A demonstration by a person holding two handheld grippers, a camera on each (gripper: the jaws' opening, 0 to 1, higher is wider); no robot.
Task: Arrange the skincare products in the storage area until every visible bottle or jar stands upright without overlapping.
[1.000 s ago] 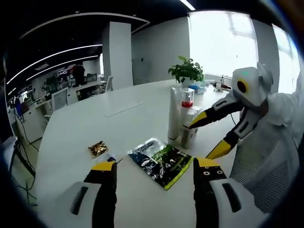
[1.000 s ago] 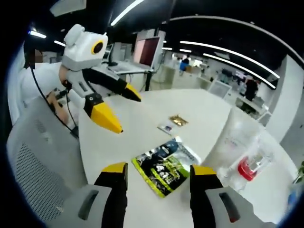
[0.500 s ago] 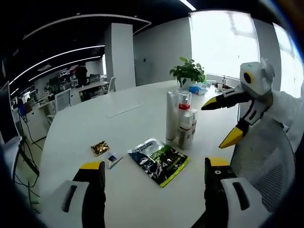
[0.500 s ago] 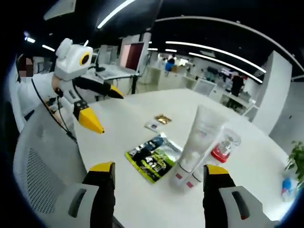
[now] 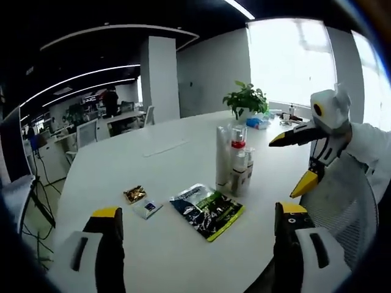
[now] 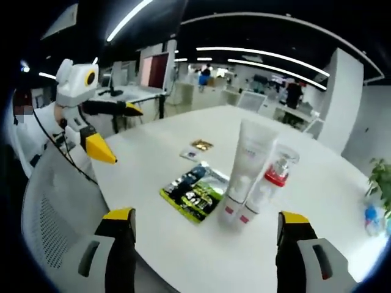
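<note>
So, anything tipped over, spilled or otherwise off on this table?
Nothing is spilled. The white tube and the red-capped bottle stand upright close together. The green pouch and two small sachets lie flat beside them, which looks untidy rather than damaged. Both grippers are open and empty.

The left gripper (image 5: 198, 223) has its jaws spread wide and holds nothing. The right gripper (image 6: 208, 226) is also wide apart and holds nothing. Each one appears raised in the other's view.
</note>
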